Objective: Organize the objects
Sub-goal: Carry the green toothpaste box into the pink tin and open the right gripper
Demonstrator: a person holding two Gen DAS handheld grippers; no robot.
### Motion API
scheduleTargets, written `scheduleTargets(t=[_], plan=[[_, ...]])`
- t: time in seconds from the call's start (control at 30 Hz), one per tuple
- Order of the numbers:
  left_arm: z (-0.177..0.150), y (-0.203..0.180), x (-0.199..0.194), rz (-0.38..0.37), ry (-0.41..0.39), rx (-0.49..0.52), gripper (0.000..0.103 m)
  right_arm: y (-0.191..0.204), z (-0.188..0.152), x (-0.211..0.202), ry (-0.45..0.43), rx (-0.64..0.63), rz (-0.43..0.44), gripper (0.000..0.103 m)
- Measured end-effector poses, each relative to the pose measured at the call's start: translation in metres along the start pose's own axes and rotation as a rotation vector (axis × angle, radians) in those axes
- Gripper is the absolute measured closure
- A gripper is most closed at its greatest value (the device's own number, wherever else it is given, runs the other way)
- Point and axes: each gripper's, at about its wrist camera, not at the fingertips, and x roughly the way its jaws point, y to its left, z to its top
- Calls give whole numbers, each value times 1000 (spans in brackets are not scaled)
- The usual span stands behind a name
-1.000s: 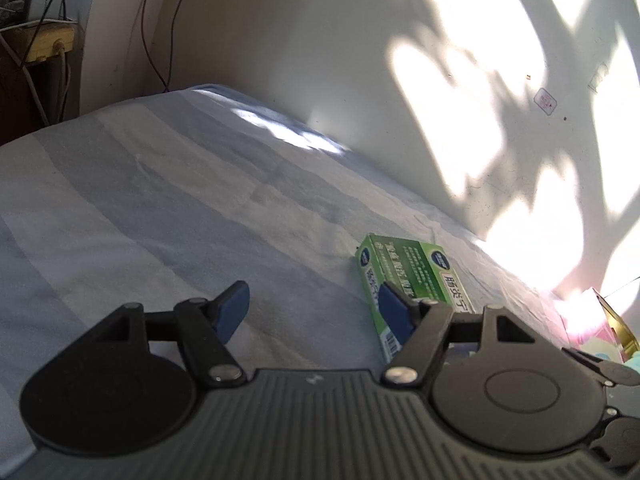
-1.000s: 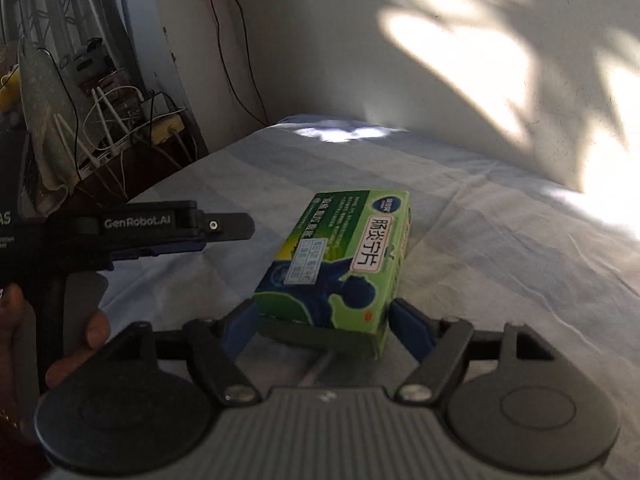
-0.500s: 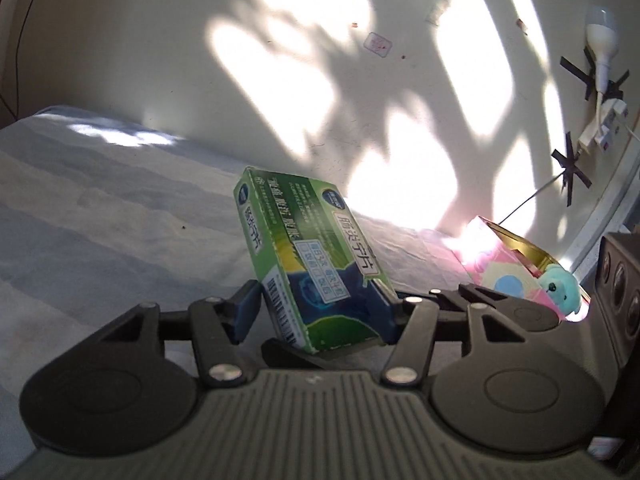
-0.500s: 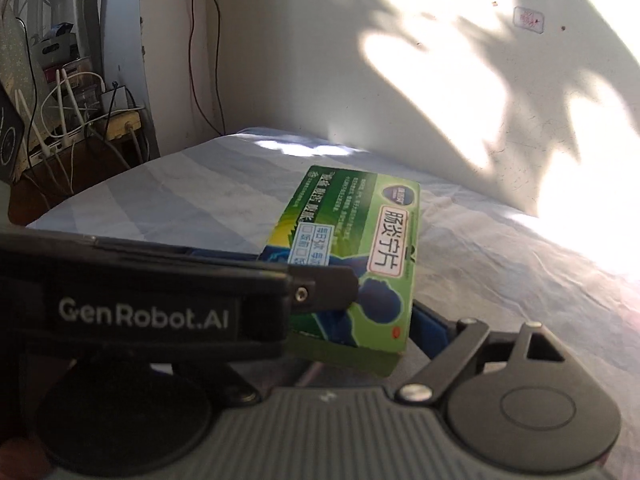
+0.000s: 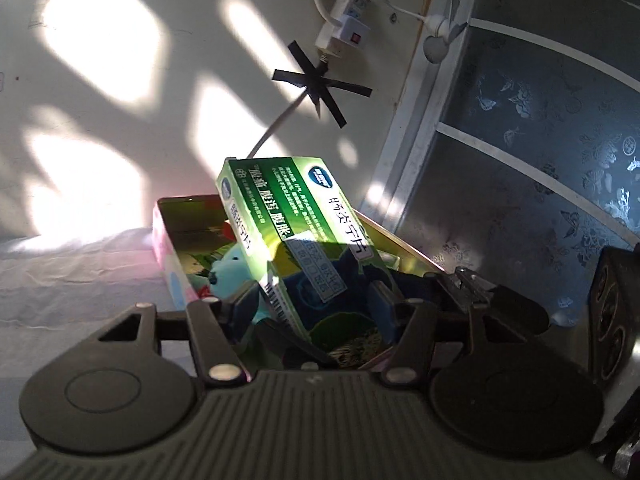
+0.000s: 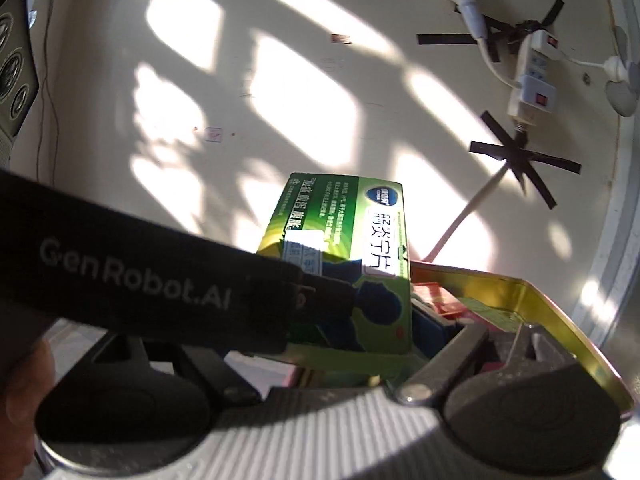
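A green medicine box (image 5: 296, 236) is held tilted above an open tin (image 5: 176, 248) with a pink outside and gold inside. My left gripper (image 5: 316, 308) is shut on the box's lower end. My right gripper (image 6: 344, 332) also closes on the same green box (image 6: 352, 240); its left finger is hidden behind the left gripper's black body (image 6: 132, 276). The tin (image 6: 532, 304) shows below the box in the right wrist view. A teal bear picture (image 5: 232, 268) lies inside the tin.
The tin rests on a striped bed sheet (image 5: 72, 272) against a sunlit wall. A power strip (image 5: 344, 28) and a taped cable (image 5: 320, 88) hang on the wall. A dark patterned panel (image 5: 540, 160) stands at the right, a dark speaker-like box (image 5: 612, 312) below it.
Both grippers have carried the green box off the bed sheet and rightward, over the open tin. The left gripper closed on the box during this second.
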Motion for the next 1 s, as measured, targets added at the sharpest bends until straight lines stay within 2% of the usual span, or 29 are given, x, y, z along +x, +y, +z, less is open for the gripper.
scheduleTargets(t=[0.1,0.2,0.3,0.4,0.47,0.6,0.8,1.0], plan=[[4,-23,40,-6,52,32,40,-46,-2,13,58,67,-7,19],[13,-26,74,7,132,-3,38,-73,-3,35,127,87,25,19],[21,-21,102,67,171,-3,32,-95,-3,63,199,144,106,19],[34,-19,114,153,158,11,31,-101,2,66,162,153,70,17],[39,-20,111,175,143,22,31,-102,2,55,97,161,55,8],[43,-29,99,263,110,74,30,-105,-8,37,41,193,30,11],[30,-48,73,376,96,141,30,-108,-31,-7,2,300,8,13],[9,-55,36,427,56,174,30,-108,-40,-41,-21,391,1,13]])
